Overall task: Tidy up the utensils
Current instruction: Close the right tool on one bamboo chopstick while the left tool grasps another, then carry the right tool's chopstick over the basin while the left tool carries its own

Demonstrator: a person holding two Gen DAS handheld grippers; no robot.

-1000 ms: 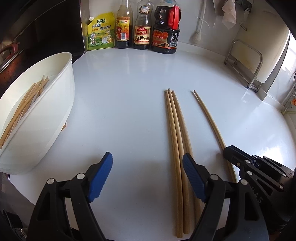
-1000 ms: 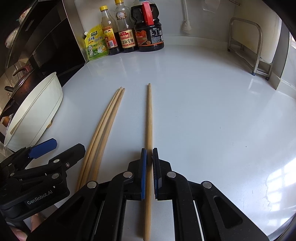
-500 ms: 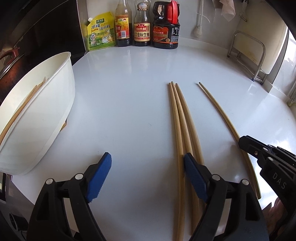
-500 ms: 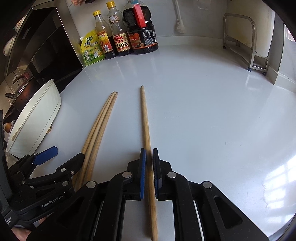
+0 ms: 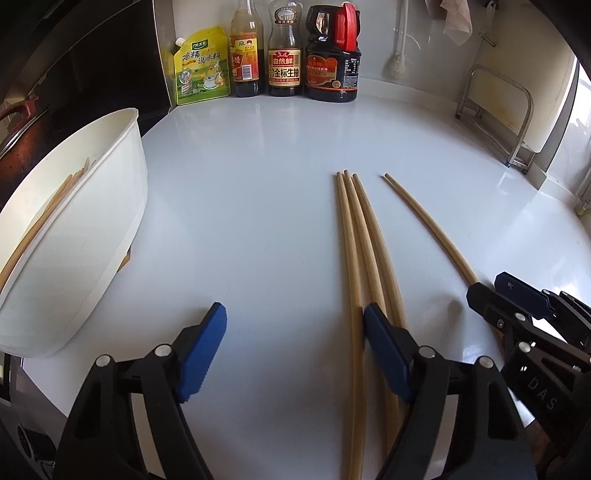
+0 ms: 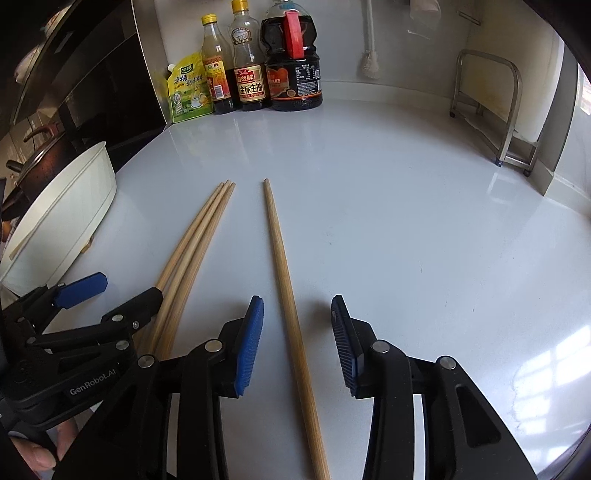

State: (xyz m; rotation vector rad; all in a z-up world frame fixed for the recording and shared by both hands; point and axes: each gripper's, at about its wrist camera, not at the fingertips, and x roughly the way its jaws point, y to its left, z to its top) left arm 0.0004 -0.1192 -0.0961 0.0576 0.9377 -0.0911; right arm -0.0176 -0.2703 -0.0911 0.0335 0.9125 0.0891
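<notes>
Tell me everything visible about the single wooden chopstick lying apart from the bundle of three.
The single wooden chopstick is long, round, pale tan and tapers toward its far tip. It lies flat on the glossy white countertop, apart from the three bundled chopsticks. The right gripper straddles it, open, pads not touching it.

Bright daylight enters from the right. Window glare reflects on the glossy bench (image 6: pixel 535 365). Fisheye distortion darkens all corners.

Glossy white countertop (image 6: pixel 388 221), daylight glare at its right edge. Pale wall (image 5: pixel 424 22) behind, with a dark red-capped jug (image 5: pixel 332 62) against it; steel rack (image 6: pixel 491 110) right of jug, black appliance (image 6: pixel 81 74) left.
</notes>
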